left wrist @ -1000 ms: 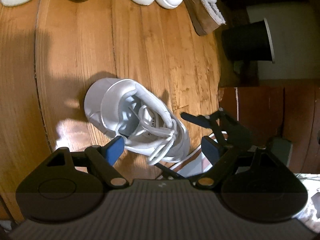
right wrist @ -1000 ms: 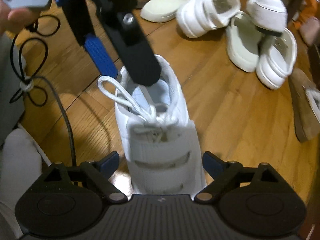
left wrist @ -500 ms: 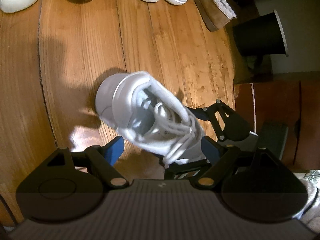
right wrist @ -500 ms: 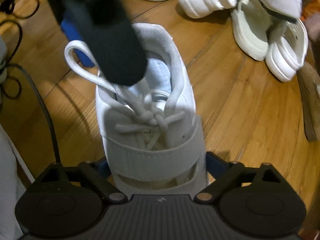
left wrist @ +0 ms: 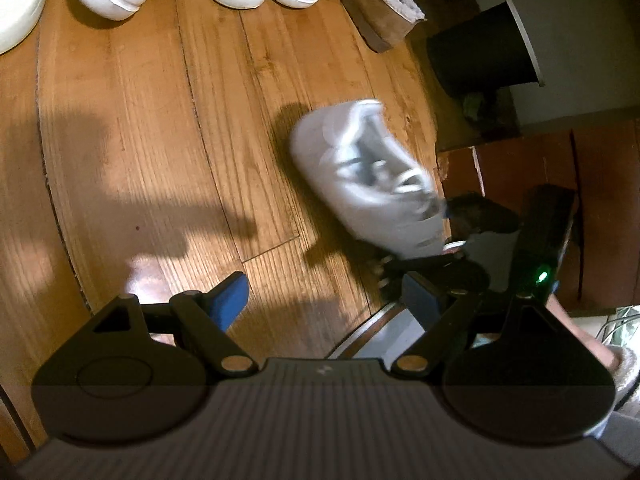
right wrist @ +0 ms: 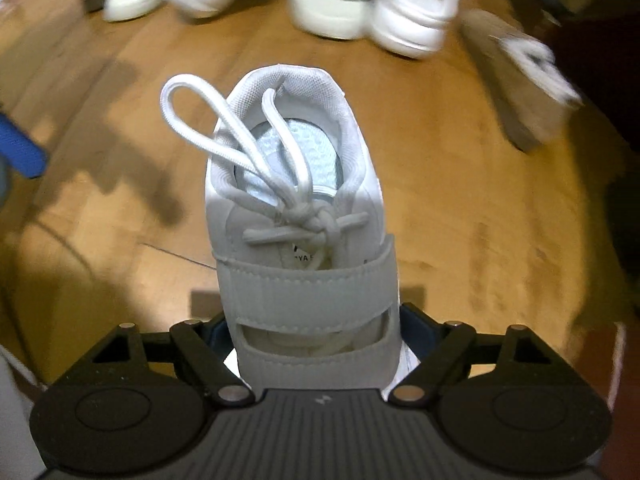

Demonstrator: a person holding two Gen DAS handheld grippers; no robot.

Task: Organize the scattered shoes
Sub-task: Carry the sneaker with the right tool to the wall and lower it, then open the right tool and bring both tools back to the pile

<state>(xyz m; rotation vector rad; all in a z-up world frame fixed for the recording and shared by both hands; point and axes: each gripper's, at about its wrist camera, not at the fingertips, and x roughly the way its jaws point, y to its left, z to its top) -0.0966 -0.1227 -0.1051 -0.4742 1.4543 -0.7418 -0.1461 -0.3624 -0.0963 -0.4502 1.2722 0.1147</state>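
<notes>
The white lace-up sneaker with two straps (right wrist: 308, 240) is clamped at its toe end between the jaws of the right gripper (right wrist: 316, 328) and held above the wooden plank floor (left wrist: 160, 140) — blurred in the left wrist view. The left gripper (left wrist: 324, 296) is held with jaws spread, nothing between them. White chunky shoes (right wrist: 376, 8) and a tan fleece-lined slipper (left wrist: 384, 4) are seen beyond.

The floor (left wrist: 132, 128) is viewed steeply downward from the left wrist; the white sneaker (right wrist: 300, 216), shared by both views (left wrist: 368, 184), is viewed close-up from the right wrist.
</notes>
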